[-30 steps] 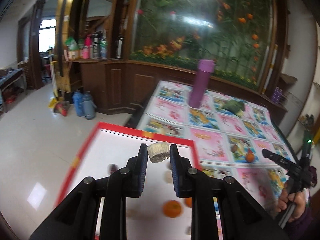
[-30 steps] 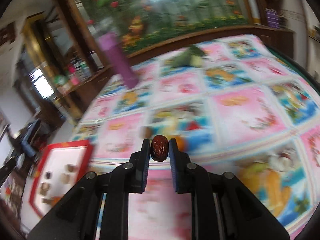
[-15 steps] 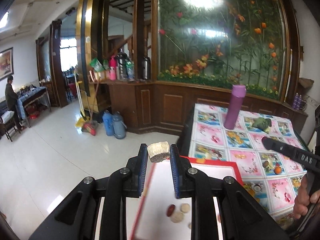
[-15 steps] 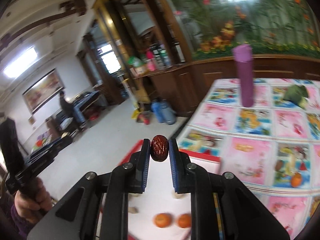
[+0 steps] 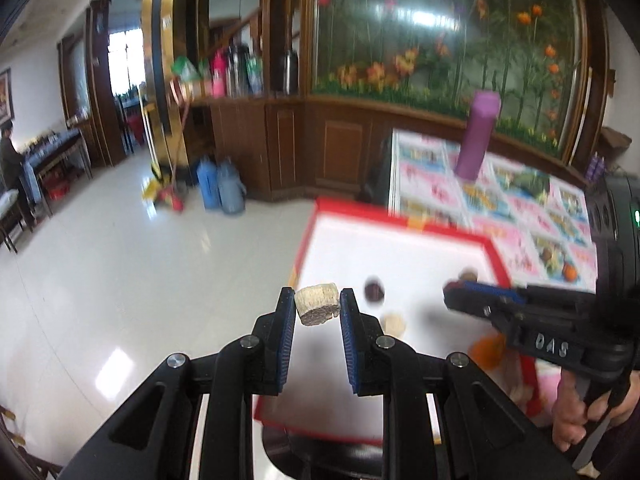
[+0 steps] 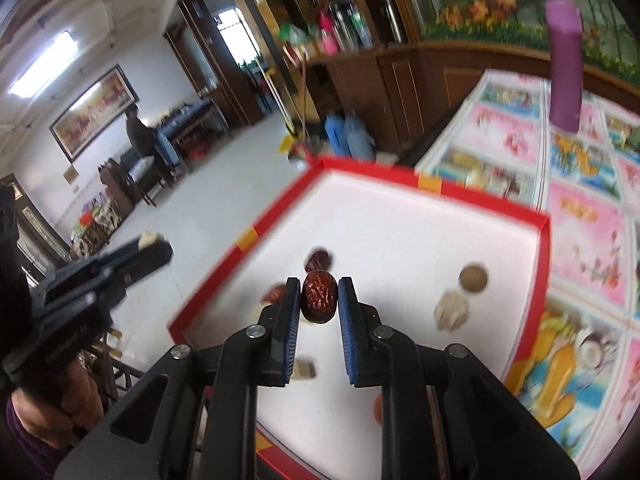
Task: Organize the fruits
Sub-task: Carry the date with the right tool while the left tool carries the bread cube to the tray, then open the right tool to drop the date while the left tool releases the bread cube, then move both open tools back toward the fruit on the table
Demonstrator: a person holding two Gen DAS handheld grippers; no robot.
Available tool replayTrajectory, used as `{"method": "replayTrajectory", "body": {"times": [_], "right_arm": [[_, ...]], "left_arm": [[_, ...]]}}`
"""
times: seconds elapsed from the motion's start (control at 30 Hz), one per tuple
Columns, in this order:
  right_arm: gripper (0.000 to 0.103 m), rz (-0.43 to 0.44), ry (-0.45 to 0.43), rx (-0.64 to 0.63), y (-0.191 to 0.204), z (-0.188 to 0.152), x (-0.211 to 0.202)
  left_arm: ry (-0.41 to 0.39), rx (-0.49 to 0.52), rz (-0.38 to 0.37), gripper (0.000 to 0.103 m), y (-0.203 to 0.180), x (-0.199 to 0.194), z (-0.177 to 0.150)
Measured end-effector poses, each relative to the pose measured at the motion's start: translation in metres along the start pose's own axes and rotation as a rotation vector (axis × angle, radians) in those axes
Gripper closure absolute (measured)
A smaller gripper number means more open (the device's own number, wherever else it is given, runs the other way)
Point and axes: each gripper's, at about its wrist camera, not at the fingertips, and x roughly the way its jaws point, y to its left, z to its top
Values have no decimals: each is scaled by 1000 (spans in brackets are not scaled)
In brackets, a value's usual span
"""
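Observation:
My left gripper is shut on a pale beige chunk of fruit, held above the left edge of the red-rimmed white tray. My right gripper is shut on a dark red jujube above that tray. Inside the tray lie other jujubes, a brown round fruit, a pale piece and an orange fruit. In the left wrist view the right gripper hangs over the tray's right side. The left gripper shows at the left of the right wrist view.
A purple bottle stands on the table's picture-patterned cloth beyond the tray. More small fruits lie on the cloth at right. Two blue jugs and a wooden cabinet stand on the tiled floor; a person is far left.
Both grippers have swung back down over the tray, each keeping hold of its fruit. The right gripper has come in close beside the left one.

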Motion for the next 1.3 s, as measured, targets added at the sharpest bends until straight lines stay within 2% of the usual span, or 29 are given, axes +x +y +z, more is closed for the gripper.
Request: {"method": "replayTrajectory", "body": {"times": [0.2,0.63,0.7,0.77,0.87,1.0,1.17,1.27,1.3], "right_arm": [[82,-37,84,44,-14,-5,27],[81,-99,135,68,-24,-1,45],[80,-97,154,72,-24,0,46],[72,-80,161,89,-26,2,43],[58,-53,116,102,-29,5,29],[57,-79,13,77,-37,7,-2],[56,-107,-35,128,-66,6,-30],[56,-145,-58,172,-93,2,-48],[56,-166,-71,191,-106,-3,-58]], "left_arm": [[75,-13,-24,82,1,22,-15],[179,-3,-17,81,-4,49,-25],[185,-9,-16,77,-3,49,-24],[186,-12,-14,74,-4,48,-23],[173,-12,4,64,-6,44,-19],[134,-12,20,61,-10,33,-11],[108,17,12,58,-26,24,-3],[104,41,-7,58,-40,22,0],[105,48,-14,55,-45,21,1]]}}
